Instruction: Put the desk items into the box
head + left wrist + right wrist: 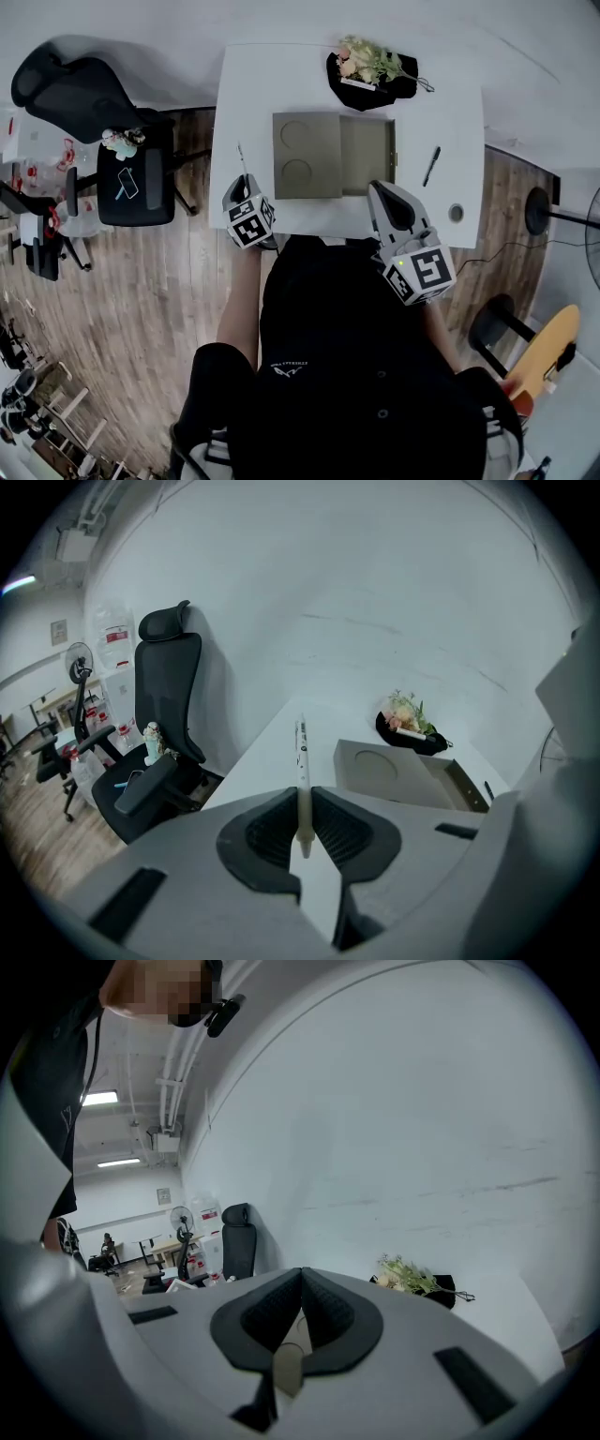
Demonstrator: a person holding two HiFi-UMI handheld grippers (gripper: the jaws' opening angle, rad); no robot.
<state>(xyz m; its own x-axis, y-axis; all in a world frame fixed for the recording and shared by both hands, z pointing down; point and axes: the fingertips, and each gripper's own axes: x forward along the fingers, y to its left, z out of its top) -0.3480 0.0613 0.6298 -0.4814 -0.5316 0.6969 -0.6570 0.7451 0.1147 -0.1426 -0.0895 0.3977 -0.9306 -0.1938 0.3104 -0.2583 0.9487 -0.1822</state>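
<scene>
Left gripper (302,803): shut tight on the white pen (301,761), pinching it near the pointed end, likely to stop any slipping.

Where the white pen is: up off the desk (253,94), just left of the box (367,155), not in it yet.

Which way the white pen points: long and thin, lined up with the jaws. Pointed end back toward the person, other end sticking out toward the far wall.

Why held like that: probably to lay it down flat, long side along the box.

Box: open, in the middle of the desk. Lid half on the left, with two round dents. Hollow half on the right, looking empty.

Right gripper (300,1279): jaws pressed together, nothing seen in the pinch. Tan patch in the gap behind the pads, most likely the box below. Hanging over the near right corner of the box, maybe ready for the next thing.

Black pen (431,166): flat on the desk, right of the box, a bit slanted, far end leaning right. Not picked up.

Small round thing (456,213): on the desk near the right front corner, too small to name.

Flowers (375,61): on something black at the far edge, behind the box.

How far along: close to the start, by the look of the empty box.
</scene>
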